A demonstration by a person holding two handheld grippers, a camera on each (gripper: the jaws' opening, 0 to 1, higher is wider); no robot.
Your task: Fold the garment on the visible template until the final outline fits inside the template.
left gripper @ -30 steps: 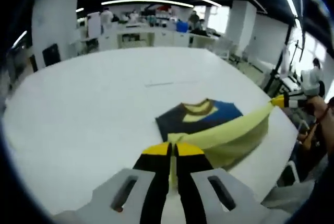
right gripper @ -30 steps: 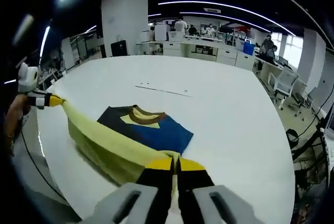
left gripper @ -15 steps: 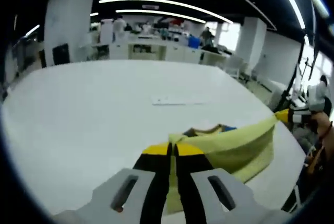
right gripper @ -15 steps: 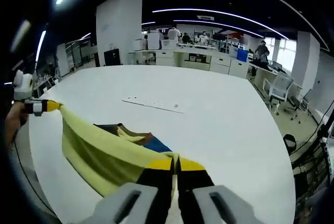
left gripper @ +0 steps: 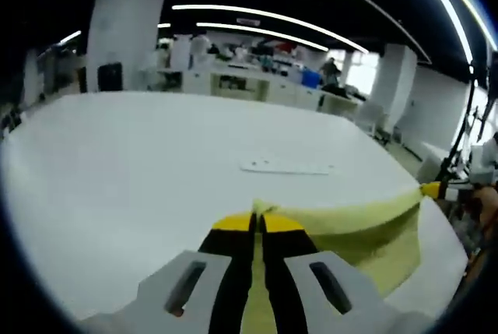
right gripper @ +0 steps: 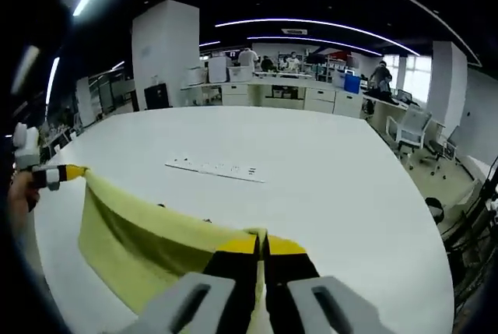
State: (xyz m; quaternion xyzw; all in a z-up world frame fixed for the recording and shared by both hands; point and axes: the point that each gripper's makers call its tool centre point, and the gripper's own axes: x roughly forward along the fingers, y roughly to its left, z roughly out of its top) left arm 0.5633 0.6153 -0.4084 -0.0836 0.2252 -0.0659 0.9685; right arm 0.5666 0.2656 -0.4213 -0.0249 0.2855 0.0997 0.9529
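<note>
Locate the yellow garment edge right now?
The yellow garment edge hangs stretched between both grippers above the white table: in the right gripper view it runs from the left gripper at the left to the right gripper at bottom centre.

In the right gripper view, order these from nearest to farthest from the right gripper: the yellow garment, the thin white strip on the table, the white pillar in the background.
1. The yellow garment: pinched in the right gripper, stretched to its left.
2. The thin white strip: flat on the white table, past the garment.
3. The white pillar: beyond the table, upper left.
</note>
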